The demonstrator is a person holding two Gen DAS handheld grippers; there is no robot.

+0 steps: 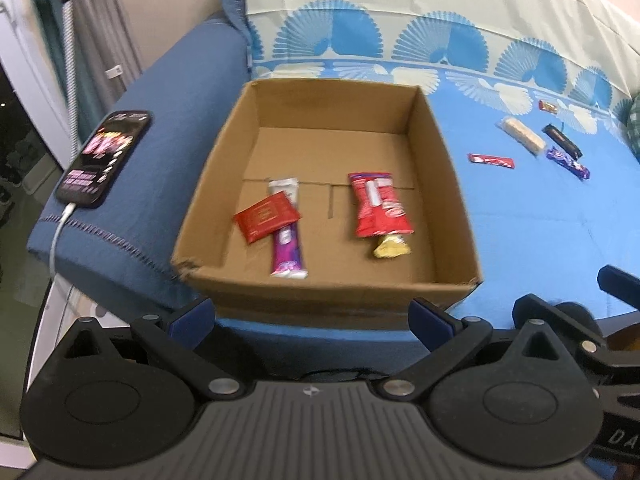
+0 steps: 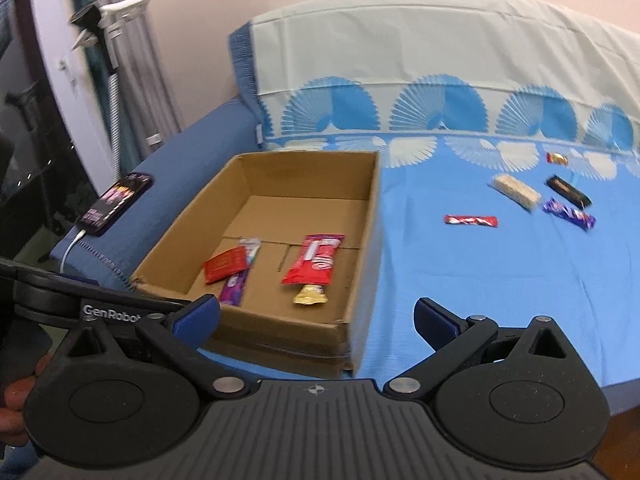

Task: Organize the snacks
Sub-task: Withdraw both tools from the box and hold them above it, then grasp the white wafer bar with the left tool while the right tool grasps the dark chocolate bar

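Observation:
An open cardboard box sits on a blue sheet. Inside lie a red flat packet, a purple-and-white bar, a red wafer pack and a small gold wrapper. On the sheet to the right lie a red bar, a beige bar, a black bar, a purple bar and a small red candy. My left gripper is open and empty before the box's near wall. My right gripper is open and empty at the box's near right corner.
A phone on a white cable lies on the dark blue armrest left of the box. A patterned backrest rises behind. Curtains and a glass door stand at far left. The right gripper's body shows at the left view's right edge.

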